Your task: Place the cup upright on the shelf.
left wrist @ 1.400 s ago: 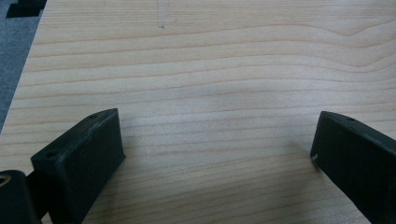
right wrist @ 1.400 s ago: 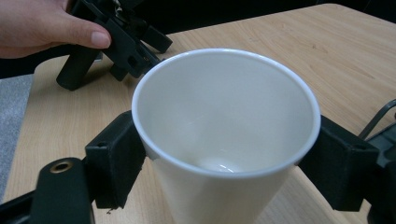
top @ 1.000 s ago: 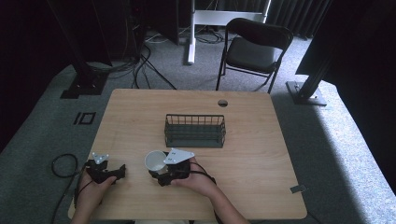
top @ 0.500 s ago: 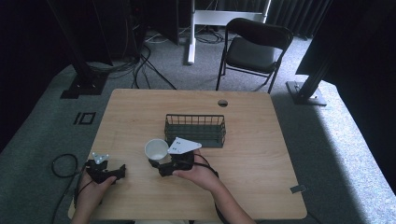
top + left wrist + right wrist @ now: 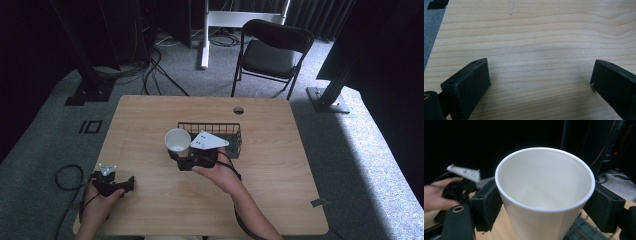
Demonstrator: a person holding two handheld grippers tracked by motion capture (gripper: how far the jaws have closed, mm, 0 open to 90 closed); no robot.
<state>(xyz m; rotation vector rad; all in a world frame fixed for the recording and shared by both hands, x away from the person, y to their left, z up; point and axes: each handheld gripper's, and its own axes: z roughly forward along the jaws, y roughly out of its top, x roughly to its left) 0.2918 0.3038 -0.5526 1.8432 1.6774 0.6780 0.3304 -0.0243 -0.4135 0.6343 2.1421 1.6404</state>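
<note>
A white paper cup (image 5: pixel 177 140) is held upright and empty above the table, just left of the black wire basket (image 5: pixel 235 131). My right gripper (image 5: pixel 174 152) is shut on the cup low down on its wall. In the right gripper view the cup (image 5: pixel 544 195) sits between both black pads (image 5: pixel 486 205), and the wire basket (image 5: pixel 584 230) lies below it. My left gripper (image 5: pixel 128 184) rests near the table's front left corner. Its jaws stand wide open over bare wood in the left gripper view (image 5: pixel 541 82).
The wooden table (image 5: pixel 280 190) has a round cable hole (image 5: pixel 238 110) at the back. A black folding chair (image 5: pixel 270 52) stands behind the table. The person's other hand with the left gripper (image 5: pixel 456 187) appears beyond the cup in the right gripper view.
My right gripper has carried the cup up and away from the front of the table toward the basket's left end. The left gripper has stayed put.
</note>
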